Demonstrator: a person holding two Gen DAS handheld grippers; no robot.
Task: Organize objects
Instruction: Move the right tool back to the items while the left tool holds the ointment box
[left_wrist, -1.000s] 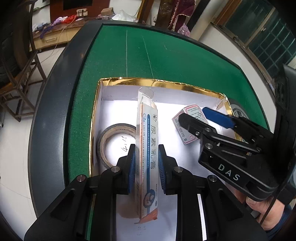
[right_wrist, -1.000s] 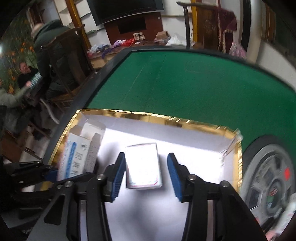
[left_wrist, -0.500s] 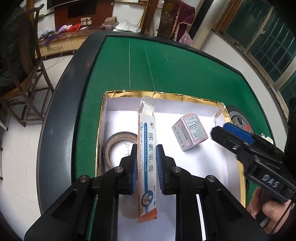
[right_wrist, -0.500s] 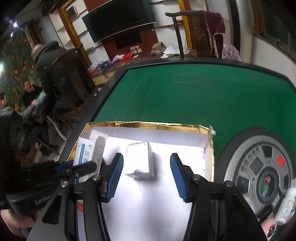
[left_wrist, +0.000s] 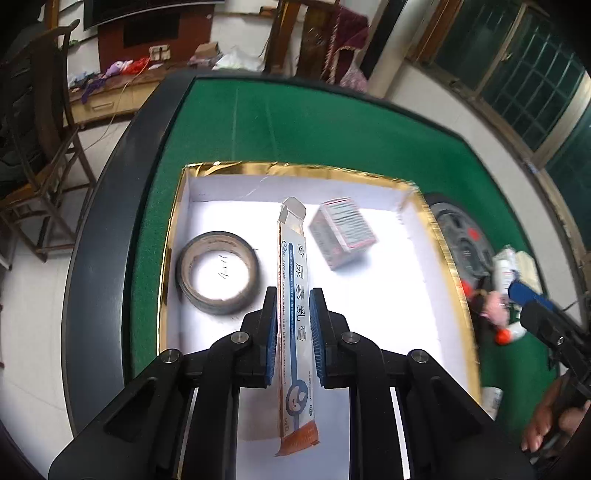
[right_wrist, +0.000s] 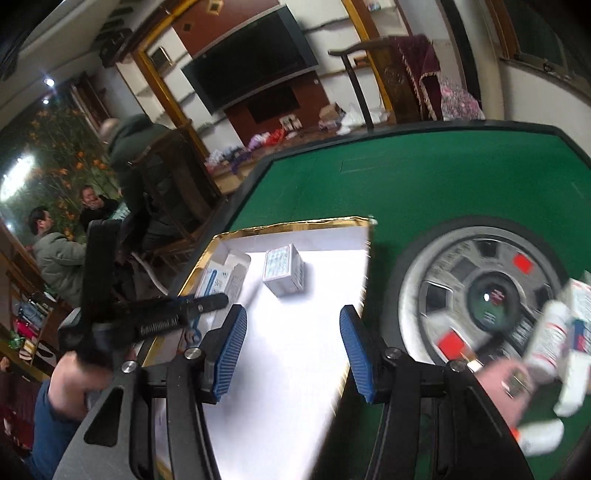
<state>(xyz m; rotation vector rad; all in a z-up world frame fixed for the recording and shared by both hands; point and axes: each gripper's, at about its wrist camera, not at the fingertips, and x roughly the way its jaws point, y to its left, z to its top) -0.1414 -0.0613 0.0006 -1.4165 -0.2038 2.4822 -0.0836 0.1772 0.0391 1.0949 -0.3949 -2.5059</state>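
A white tray with a gold rim (left_wrist: 295, 170) lies on the green table. In it are a roll of tape (left_wrist: 218, 277), a small pink-edged box (left_wrist: 341, 236) and a long white-and-blue ointment box (left_wrist: 295, 295). My left gripper (left_wrist: 292, 325) has its jaws closing, and both blue pads press the sides of the ointment box. From the right wrist view I see the ointment box (right_wrist: 221, 277) beside the small box (right_wrist: 284, 271). My right gripper (right_wrist: 291, 347) stands open and empty over the tray's right edge. It also shows at the right in the left wrist view (left_wrist: 521, 302).
A round grey dial (right_wrist: 480, 295) is set in the table right of the tray. White bottles and cartons (right_wrist: 546, 339) lie on and near it, with the same pile (left_wrist: 506, 273) by the right gripper. People sit in the background at left. A wooden chair (left_wrist: 40, 177) stands beside the table.
The left jaws have narrowed onto the ointment box. The right gripper has pulled back from around the small box and swung right toward the dial, leaving that box in the tray.
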